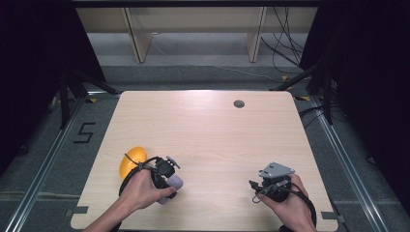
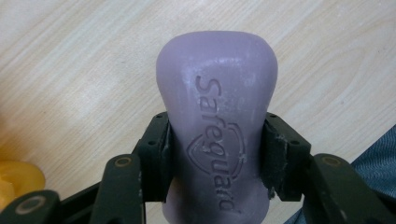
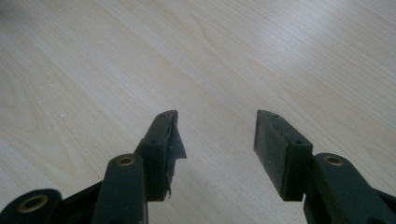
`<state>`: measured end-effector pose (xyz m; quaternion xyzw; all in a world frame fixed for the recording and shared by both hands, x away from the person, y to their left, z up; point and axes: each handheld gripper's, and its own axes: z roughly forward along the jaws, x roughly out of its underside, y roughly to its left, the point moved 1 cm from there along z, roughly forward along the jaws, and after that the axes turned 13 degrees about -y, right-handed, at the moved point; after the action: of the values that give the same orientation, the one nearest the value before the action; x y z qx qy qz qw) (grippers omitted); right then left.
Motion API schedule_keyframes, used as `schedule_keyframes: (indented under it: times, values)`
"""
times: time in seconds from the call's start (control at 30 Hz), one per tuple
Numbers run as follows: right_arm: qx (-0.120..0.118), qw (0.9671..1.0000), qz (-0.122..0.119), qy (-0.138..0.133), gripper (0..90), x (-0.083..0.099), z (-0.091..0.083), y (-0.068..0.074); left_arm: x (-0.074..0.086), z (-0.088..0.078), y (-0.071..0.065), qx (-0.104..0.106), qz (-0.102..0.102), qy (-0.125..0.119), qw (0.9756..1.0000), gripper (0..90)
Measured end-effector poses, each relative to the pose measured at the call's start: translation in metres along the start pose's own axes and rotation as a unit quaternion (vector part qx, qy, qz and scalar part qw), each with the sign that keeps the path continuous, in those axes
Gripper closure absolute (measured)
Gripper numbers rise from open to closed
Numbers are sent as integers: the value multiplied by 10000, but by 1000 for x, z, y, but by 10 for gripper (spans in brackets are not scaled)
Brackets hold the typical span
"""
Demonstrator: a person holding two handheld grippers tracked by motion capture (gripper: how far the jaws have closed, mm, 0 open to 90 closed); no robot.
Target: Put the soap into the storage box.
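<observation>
So the left claw (image 2: 217, 154) is clamped on a purple Safeguard soap bar (image 2: 217, 121), pads squeezing both long sides about halfway up, with the rounded end sticking out past the tips. From the high view the bar sits at the near-left of the worktop (image 1: 208, 130), right beside a yellow dish-looking thing (image 1: 131, 161) that I'd guess is where it's headed. The right claw (image 3: 217, 144) is parked near the front right corner with its jaws apart and nothing between them. If you're doing this step yourself: soap is slick, so I'd keep the squeeze steady and the bar level, move slowly, and not let go until it's resting on something. The grip looks centred enough, so twisting out seems the main risk.
</observation>
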<state>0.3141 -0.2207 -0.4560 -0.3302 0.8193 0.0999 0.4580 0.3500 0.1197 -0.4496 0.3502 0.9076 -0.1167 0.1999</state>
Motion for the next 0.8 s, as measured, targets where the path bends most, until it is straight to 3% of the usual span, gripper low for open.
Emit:
schedule_keyframes:
  times: [0.1,0.27,0.3,0.33,0.6,0.63,0.67,0.7,0.73,0.77,0.8]
  values:
    - [0,10000,4,-3,501,0,0,0,-1,-3,1,-26,-130,-65,9999,490]
    - [1,10000,5,-4,500,0,0,0,-4,-8,6,-92,-45,-103,9999,490]
    - [-1,10000,-17,-16,500,0,0,0,-4,-9,5,-102,-215,-135,9996,490]
    - [-2,10000,2,-1,500,0,0,0,-5,-10,8,-74,-67,-110,9999,490]
    - [-4,10000,9,2,499,0,0,0,-5,-13,11,-147,-267,-169,9994,490]
    - [-6,10000,9,0,499,0,0,0,-6,-14,13,-161,-199,-182,9995,490]
    - [-1,10000,15,-3,498,0,0,0,-6,-15,12,-163,-341,-192,9991,490]
    - [-5,10000,9,1,498,0,0,0,-7,-16,15,-173,-206,-196,9994,490]
    - [-6,10000,10,-1,498,0,0,0,-7,-17,15,-193,-249,-214,9993,490]
    - [-2,10000,6,-2,498,0,0,0,-7,-17,14,-210,-420,-231,9986,490]
    - [-1,10000,6,-2,498,0,0,0,-8,-19,16,-238,-429,-242,9985,490]
